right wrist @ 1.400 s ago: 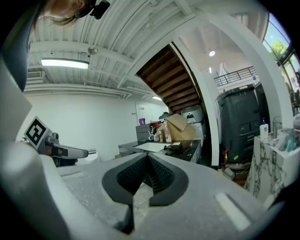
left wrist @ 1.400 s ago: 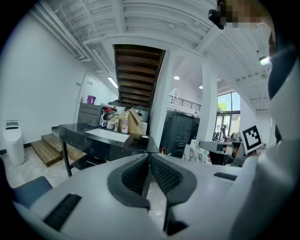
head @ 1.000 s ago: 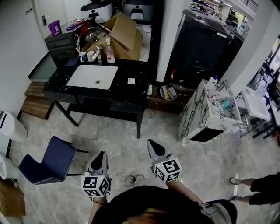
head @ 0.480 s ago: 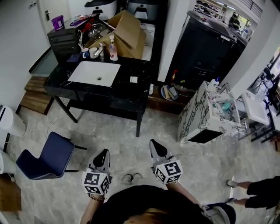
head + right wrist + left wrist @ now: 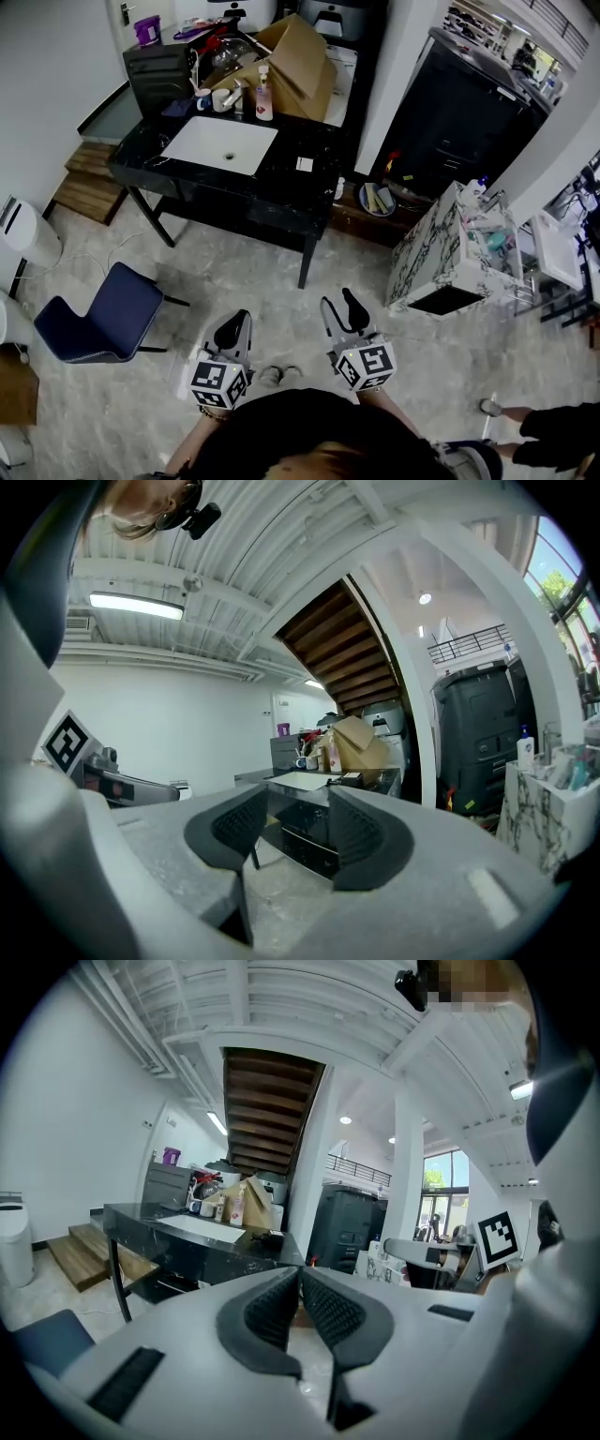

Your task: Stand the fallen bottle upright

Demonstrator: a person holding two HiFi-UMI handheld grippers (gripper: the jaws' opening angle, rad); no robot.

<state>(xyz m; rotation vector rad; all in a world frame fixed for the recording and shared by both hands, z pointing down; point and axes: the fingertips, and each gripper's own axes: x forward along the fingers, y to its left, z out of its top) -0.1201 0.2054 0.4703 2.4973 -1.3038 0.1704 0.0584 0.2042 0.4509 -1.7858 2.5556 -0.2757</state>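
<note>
A black table [image 5: 281,192] with a white sink [image 5: 223,144] stands across the room. Bottles and cups [image 5: 246,95] cluster at its back edge, too small to tell which one lies down; a pink-and-white bottle [image 5: 263,97] stands upright there. Both grippers hover over the floor, well short of the table. My left gripper [image 5: 233,330] is shut and empty, its pads meeting in the left gripper view [image 5: 298,1288]. My right gripper [image 5: 342,311] has its jaws opening with nothing between them [image 5: 298,832]. The table [image 5: 309,782] shows through that gap.
A blue chair [image 5: 108,314] stands left of me and a marble-patterned cabinet [image 5: 436,248] to the right. Cardboard boxes [image 5: 300,56] are piled behind the table. A tall black cabinet [image 5: 459,103] is at the back right. A person's legs [image 5: 553,422] show at the lower right.
The right gripper's jaws, shut before, now stand apart. The left gripper has moved forward a little. The table sits lower and nearer in the head view.
</note>
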